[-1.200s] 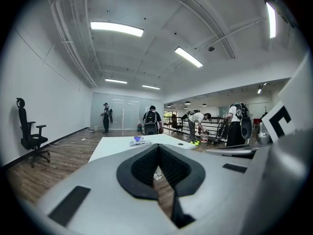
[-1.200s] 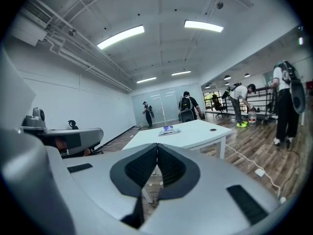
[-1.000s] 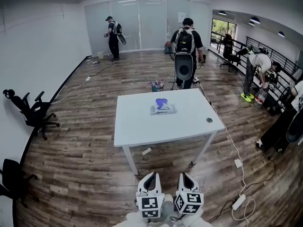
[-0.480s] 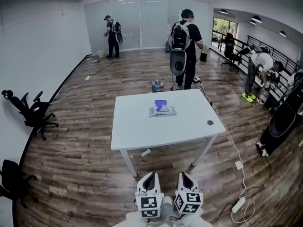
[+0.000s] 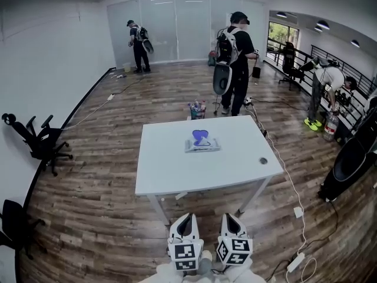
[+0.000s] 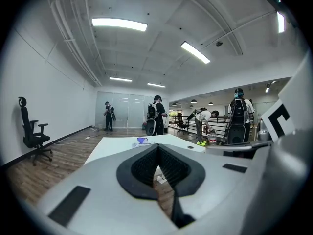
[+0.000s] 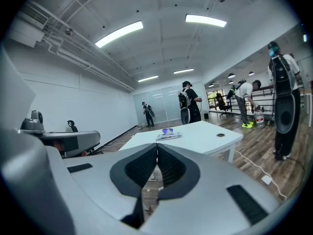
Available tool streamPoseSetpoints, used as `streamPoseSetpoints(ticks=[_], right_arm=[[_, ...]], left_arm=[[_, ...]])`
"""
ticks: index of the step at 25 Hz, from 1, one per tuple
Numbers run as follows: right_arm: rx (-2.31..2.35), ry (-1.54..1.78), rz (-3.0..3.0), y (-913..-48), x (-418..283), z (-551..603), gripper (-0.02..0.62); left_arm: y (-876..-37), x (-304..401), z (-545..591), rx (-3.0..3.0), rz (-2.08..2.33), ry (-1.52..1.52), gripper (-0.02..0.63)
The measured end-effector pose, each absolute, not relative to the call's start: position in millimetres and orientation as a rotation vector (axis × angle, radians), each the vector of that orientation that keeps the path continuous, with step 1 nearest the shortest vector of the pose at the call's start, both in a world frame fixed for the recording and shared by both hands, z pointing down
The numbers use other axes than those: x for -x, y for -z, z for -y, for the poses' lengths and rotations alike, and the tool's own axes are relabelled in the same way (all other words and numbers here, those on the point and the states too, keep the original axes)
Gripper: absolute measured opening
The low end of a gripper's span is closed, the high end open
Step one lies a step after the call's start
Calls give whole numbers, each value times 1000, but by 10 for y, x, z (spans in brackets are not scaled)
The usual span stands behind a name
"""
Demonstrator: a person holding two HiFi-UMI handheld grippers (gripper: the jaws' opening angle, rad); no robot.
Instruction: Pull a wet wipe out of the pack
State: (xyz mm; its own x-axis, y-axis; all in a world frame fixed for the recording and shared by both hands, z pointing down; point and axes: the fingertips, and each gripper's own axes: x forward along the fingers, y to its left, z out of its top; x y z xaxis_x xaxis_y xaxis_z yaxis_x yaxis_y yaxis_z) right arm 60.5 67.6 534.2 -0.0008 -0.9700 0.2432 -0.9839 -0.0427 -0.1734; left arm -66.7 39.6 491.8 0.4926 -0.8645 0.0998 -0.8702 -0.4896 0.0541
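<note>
We hold our left gripper and right gripper side by side nearest us, each with its fingers together on nothing, short of the table. The pack lies flat near the table's far middle, well apart from both. Beyond, a person stands.

White worktop; pale pack with a purple top; brown wood-grain plank floor; black chair; white wall.
</note>
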Motion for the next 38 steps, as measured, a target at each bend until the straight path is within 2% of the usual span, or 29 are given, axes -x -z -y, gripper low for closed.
streamPoseSetpoints(ticks=[38], right_arm=[[-2119,-513,2192,-5394,-1420,792,9]], left_arm=[[-4929,-82,974,-2572,1621,-137,0]])
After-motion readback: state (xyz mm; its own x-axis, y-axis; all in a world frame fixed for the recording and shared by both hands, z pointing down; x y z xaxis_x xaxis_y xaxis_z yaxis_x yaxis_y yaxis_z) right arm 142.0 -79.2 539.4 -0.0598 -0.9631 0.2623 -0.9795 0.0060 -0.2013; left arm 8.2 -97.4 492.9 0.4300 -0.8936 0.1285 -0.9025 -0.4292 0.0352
